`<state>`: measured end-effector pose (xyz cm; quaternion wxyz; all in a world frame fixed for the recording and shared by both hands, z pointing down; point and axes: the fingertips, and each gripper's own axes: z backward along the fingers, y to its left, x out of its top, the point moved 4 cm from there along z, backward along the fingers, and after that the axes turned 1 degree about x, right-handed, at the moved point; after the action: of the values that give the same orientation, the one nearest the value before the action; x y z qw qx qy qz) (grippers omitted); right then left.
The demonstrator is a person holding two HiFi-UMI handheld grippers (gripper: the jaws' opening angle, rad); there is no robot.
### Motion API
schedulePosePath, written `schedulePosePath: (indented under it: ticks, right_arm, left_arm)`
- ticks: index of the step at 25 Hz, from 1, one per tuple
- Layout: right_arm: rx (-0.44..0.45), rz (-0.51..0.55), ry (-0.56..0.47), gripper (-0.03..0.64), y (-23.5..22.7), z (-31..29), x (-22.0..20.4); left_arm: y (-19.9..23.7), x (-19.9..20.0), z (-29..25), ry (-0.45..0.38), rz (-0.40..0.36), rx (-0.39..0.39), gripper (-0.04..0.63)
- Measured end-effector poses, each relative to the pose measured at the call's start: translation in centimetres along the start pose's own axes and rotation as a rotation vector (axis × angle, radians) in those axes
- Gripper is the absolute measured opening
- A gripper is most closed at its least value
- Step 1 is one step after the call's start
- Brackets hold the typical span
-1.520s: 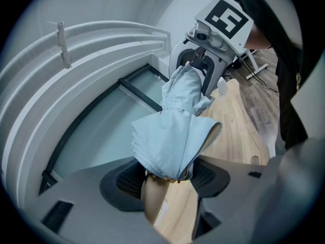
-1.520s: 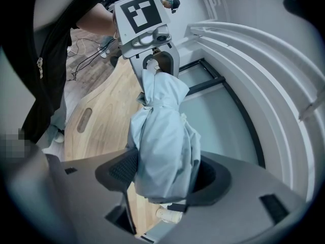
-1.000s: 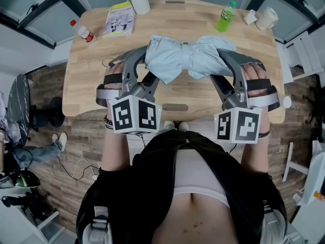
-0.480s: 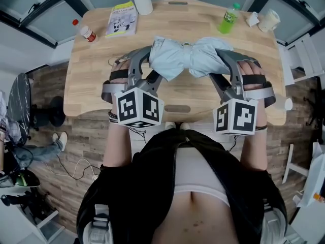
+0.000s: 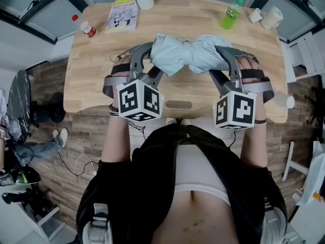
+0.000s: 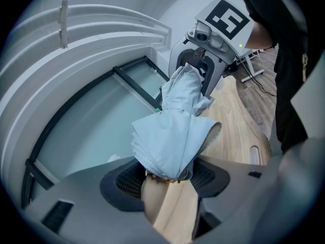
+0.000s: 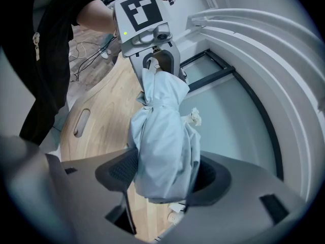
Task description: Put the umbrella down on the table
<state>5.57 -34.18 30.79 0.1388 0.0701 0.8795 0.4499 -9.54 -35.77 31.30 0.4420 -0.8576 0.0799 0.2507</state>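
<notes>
The folded pale-blue umbrella [image 5: 188, 55] hangs level between the two tongs, over the middle of the wooden table [image 5: 96, 75]. As far as I can judge, it does not yet touch the wood. The left gripper [image 5: 155, 61] is clamped on one end of the umbrella, and its own view shows the cloth pressed between the two dark pads [image 6: 127, 179]. The right gripper [image 5: 222, 60] is closed on the other end in the same way, with the bundle filling the gap between its jaws.

Compared with a second ago, the umbrella has hardly shifted over the table. The marker cubes behind it now sit higher and look larger in the head view. This suggests that the backs of the tongs have risen and the jaws point more downward. I read this as the start of lowering. The release has not come.

Beyond the umbrella, on its far side, stand a green bottle [image 5: 231, 14] and a cup [image 5: 271, 17] toward its right end. A booklet [image 5: 123, 14] and a small red-capped bottle [image 5: 87, 28] lie toward its left end. All of them are well apart from it.
</notes>
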Motion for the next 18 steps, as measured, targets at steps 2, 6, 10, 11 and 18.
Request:
schedulePosePath:
  ticks: [2,6,10,11,18]
  right_arm:
    - [0.007,0.005,-0.002,0.31,0.3,-0.4,-0.3]
    - [0.028,0.0,0.003,0.31,0.8,-0.9,-0.7]
    - [0.045,-0.01,-0.001,0.31,1.3,-1.6,-1.1]
    - [0.049,-0.012,-0.001,0.31,1.4,-1.7,-1.2]
    - [0.082,-0.025,-0.005,0.31,2.3,-2.7,-1.7]
  left_arm:
    - [-0.2,-0.1,-0.3,0.003,0.002,-0.009,0.255]
    - [-0.8,-0.3,-0.9,0.014,0.007,-0.027,0.255]
    - [-1.2,-0.4,-1.6,0.026,0.006,-0.038,0.255]
    - [-1.4,-0.5,-1.7,0.028,0.006,-0.042,0.255]
    - [-2.1,-1.0,-2.6,0.045,0.015,-0.071,0.255]
